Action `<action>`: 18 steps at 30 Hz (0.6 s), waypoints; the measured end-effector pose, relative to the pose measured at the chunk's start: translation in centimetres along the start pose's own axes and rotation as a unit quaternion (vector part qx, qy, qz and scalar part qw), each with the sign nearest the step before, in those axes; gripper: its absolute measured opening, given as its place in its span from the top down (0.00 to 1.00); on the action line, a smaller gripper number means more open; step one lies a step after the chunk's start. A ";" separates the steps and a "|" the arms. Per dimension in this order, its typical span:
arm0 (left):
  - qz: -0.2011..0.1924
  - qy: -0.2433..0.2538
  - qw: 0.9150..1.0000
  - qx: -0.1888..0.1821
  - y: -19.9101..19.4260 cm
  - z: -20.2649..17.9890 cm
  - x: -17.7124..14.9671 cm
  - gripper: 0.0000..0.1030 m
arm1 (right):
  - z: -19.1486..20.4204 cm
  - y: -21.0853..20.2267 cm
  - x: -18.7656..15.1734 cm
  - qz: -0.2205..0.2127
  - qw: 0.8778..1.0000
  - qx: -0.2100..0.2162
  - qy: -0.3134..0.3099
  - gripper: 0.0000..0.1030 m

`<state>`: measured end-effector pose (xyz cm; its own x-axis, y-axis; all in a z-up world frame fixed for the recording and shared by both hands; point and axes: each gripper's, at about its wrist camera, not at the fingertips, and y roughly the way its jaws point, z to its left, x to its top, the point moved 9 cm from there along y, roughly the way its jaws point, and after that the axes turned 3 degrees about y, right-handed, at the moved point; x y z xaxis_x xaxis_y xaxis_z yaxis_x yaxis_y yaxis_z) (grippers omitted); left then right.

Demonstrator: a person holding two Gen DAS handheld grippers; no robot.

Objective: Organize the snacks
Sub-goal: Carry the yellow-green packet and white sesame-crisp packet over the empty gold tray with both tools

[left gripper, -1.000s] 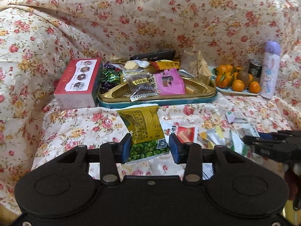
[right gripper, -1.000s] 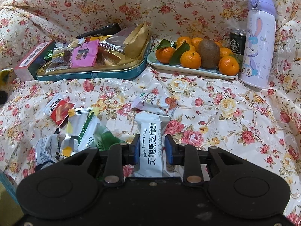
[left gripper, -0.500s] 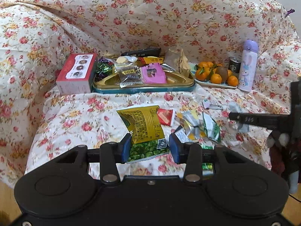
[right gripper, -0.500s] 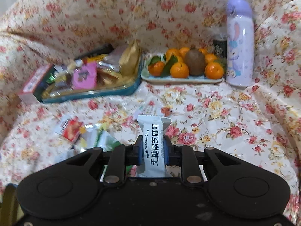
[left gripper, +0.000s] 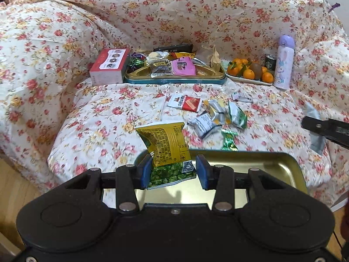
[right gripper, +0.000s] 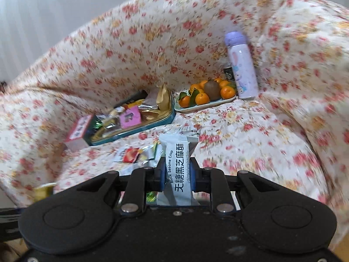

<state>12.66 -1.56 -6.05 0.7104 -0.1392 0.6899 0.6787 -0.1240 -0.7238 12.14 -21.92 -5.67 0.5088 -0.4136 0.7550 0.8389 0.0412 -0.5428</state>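
Note:
My left gripper point(left gripper: 173, 172) is shut on a yellow and green pea snack packet point(left gripper: 168, 144), held upright above an empty gold tin tray point(left gripper: 272, 168) at the near edge. My right gripper point(right gripper: 177, 174) is shut on a white and blue sesame crisp packet point(right gripper: 177, 163) and is raised over the sofa seat. It also shows at the right edge of the left wrist view, right gripper point(left gripper: 327, 128). Several loose snack packets point(left gripper: 216, 115) lie on the floral sofa cover. A filled teal-rimmed tin point(left gripper: 174, 81) sits at the back.
A red box point(left gripper: 109, 65) stands left of the filled tin. To its right are a plate of oranges and a kiwi point(left gripper: 246, 80), a dark can point(left gripper: 270, 61) and a lilac bottle point(left gripper: 283, 63). Wooden floor point(left gripper: 13, 185) shows below the sofa's left edge.
Both grippers drew back from the sofa. The right one shut on the sesame packet, lifted it and rolled. The empty gold tray came into view under the left gripper.

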 end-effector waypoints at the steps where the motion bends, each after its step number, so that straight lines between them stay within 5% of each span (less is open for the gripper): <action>1: -0.001 0.000 1.000 0.001 -0.3 -0.2 -0.2 0.52 | 0.0 -1.3 -0.2 -0.005 1.000 0.001 0.003 0.78; 12: 0.011 -0.012 1.000 -0.008 -2.1 -1.9 -2.2 0.52 | 2.8 -9.9 -1.8 -0.061 0.997 0.011 -0.048 0.78; 18: 0.032 0.000 1.000 -0.002 -2.1 -2.7 -4.3 0.52 | 4.7 -10.2 -4.3 -0.044 0.996 0.028 -0.077 0.78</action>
<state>7.69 -3.36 -7.49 0.7516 -0.1471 0.6430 0.6320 -0.1184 -0.7659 2.35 -16.31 -1.63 0.4531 -0.2741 0.8483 0.8886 0.0634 -0.4542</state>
